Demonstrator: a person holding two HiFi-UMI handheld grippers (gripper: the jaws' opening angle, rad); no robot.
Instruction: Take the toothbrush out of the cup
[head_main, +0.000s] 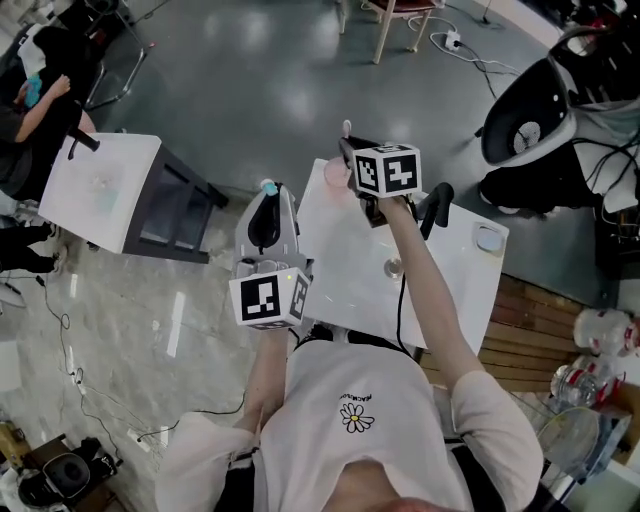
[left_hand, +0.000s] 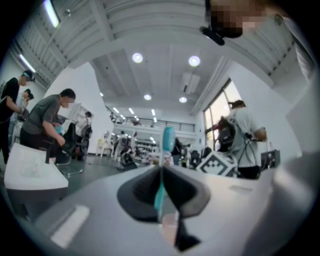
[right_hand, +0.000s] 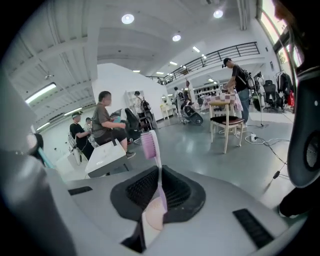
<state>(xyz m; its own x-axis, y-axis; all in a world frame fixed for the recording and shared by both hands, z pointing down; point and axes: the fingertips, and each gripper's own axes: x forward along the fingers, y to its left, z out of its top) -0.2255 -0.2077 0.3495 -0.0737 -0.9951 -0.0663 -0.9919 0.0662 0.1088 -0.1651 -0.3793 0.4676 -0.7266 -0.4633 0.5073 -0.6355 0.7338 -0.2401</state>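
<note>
My left gripper (head_main: 268, 197) is held up off the left edge of the white table (head_main: 455, 285), shut on a teal toothbrush (head_main: 268, 187). In the left gripper view that teal toothbrush (left_hand: 162, 165) stands upright between the closed jaws of my left gripper (left_hand: 161, 175). My right gripper (head_main: 347, 152) is over the table's far left corner, above a pink cup (head_main: 333, 176). In the right gripper view my right gripper (right_hand: 160, 179) is shut on the handle of a pink toothbrush (right_hand: 149, 144). Its head points up and the pink cup (right_hand: 151, 218) lies just below the jaws.
A small round object (head_main: 393, 267) and a pale dish (head_main: 490, 240) lie on the white table. A second white table (head_main: 100, 190) stands to the left with a person beside it. A wooden chair (head_main: 400, 20) and a black-and-white machine (head_main: 530, 125) stand beyond.
</note>
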